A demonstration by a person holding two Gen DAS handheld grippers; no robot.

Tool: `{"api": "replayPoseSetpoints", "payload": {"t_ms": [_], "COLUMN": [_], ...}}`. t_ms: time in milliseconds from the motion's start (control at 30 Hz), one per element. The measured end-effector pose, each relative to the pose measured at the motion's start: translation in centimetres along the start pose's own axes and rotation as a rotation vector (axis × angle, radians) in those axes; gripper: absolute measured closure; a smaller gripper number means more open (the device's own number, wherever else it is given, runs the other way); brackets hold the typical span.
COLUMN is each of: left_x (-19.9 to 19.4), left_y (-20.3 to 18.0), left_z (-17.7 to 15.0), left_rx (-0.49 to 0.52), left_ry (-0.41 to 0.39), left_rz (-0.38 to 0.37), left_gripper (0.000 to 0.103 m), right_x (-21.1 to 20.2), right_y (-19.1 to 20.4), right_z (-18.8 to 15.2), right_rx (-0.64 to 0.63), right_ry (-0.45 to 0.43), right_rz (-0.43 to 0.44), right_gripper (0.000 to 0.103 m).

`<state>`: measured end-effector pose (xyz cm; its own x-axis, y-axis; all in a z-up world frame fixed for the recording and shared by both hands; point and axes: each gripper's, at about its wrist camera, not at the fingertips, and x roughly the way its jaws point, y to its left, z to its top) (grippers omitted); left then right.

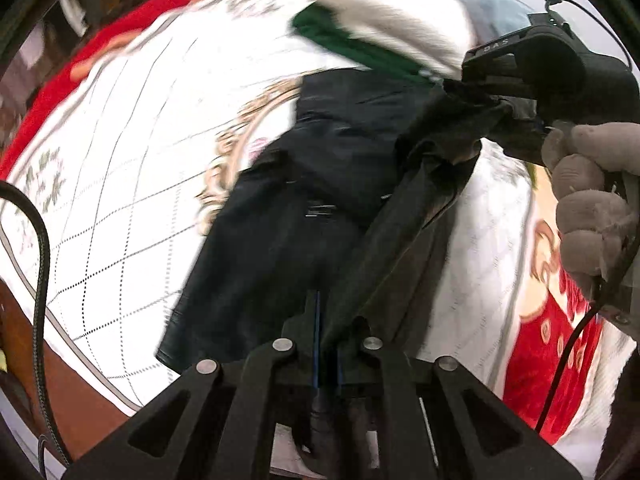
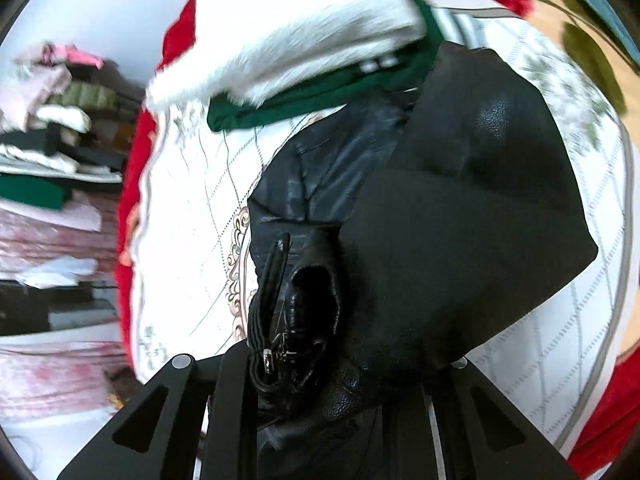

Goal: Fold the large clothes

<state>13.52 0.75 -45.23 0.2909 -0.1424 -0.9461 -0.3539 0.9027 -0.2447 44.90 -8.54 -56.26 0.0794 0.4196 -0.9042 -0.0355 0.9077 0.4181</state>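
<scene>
A black leather jacket [image 1: 320, 168] lies on a white quilted cloth [image 1: 120, 160] with a red border. My left gripper [image 1: 328, 344] is shut on an edge of the jacket, which runs up from its jaws to my right gripper [image 1: 492, 100], also shut on the jacket at the upper right. In the right wrist view the jacket [image 2: 460, 208] hangs bunched between the jaws of my right gripper [image 2: 304, 344] and hides the fingertips. A zipper end [image 2: 270, 356] shows beside it.
A folded white fluffy garment [image 1: 380, 12] on a green one [image 1: 360, 52] lies at the far side of the cloth. A gloved hand [image 1: 592, 208] holds the right gripper. Stacked clothes [image 2: 52, 152] fill shelves on the left of the right wrist view.
</scene>
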Motion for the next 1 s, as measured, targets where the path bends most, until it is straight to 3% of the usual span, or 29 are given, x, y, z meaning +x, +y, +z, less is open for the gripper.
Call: {"api": "replayPoseSetpoints", "payload": {"t_ms": [133, 167, 267, 333, 367, 400, 467, 600, 667, 700, 767, 867, 933, 1000], "left_x": [2.7, 3.0, 2.6, 1.6, 1.0, 0.6, 0.8, 2.6, 3.3, 3.5, 3.8, 4.0, 4.1, 4.2], "left_y": [5.8, 6.9, 9.9, 11.0, 11.4, 11.6, 11.7, 11.8, 11.9, 11.9, 12.0, 12.5, 12.7, 12.5], "left_z": [0.9, 0.9, 0.8, 0.6, 0.5, 0.4, 0.4, 1.0, 1.3, 1.3, 1.1, 0.3, -0.1, -0.4], "left_rx": [-0.116, -0.137, -0.18, -0.202, -0.209, -0.212, -0.204, -0.204, -0.2, -0.196, -0.187, -0.183, -0.184, -0.182], "left_ry": [0.067, 0.077, 0.071, 0.057, 0.047, 0.039, 0.033, 0.057, 0.062, 0.064, 0.064, 0.082, 0.098, 0.105], "left_rz": [-0.06, -0.067, -0.069, -0.081, -0.085, -0.078, -0.061, -0.025, 0.003, 0.015, 0.041, 0.083, 0.098, 0.114], "left_gripper": [0.09, 0.087, 0.064, 0.02, 0.014, 0.014, 0.014, 0.014, 0.014, 0.014, 0.014, 0.014, 0.014, 0.014], "right_x": [6.2, 7.6, 9.5, 8.2, 7.4, 6.4, 4.0, 2.1, 3.3, 4.7, 8.1, 13.8, 14.2, 12.0], "right_y": [4.6, 5.4, 7.5, 8.7, 9.0, 9.1, 9.1, 6.8, 5.3, 4.7, 4.5, 5.4, 5.5, 4.6], "right_z": [0.4, 0.4, 0.6, 0.5, 0.3, 0.2, -0.2, 0.1, 0.9, 1.4, 2.5, 3.0, 3.3, 3.4], "right_rx": [-0.078, -0.087, -0.118, -0.144, -0.149, -0.152, -0.17, -0.123, -0.069, -0.044, -0.043, -0.093, -0.118, -0.117], "right_ry": [0.071, 0.097, 0.147, 0.136, 0.134, 0.133, 0.121, 0.072, 0.071, 0.072, 0.113, 0.186, 0.199, 0.201], "right_rz": [-0.112, -0.125, -0.148, -0.087, -0.035, 0.043, 0.108, 0.083, 0.079, 0.09, 0.112, 0.049, 0.07, 0.141], "right_gripper": [0.081, 0.072, 0.053, 0.049, 0.049, 0.049, 0.049, 0.049, 0.051, 0.06, 0.067, 0.065, 0.064, 0.064]}}
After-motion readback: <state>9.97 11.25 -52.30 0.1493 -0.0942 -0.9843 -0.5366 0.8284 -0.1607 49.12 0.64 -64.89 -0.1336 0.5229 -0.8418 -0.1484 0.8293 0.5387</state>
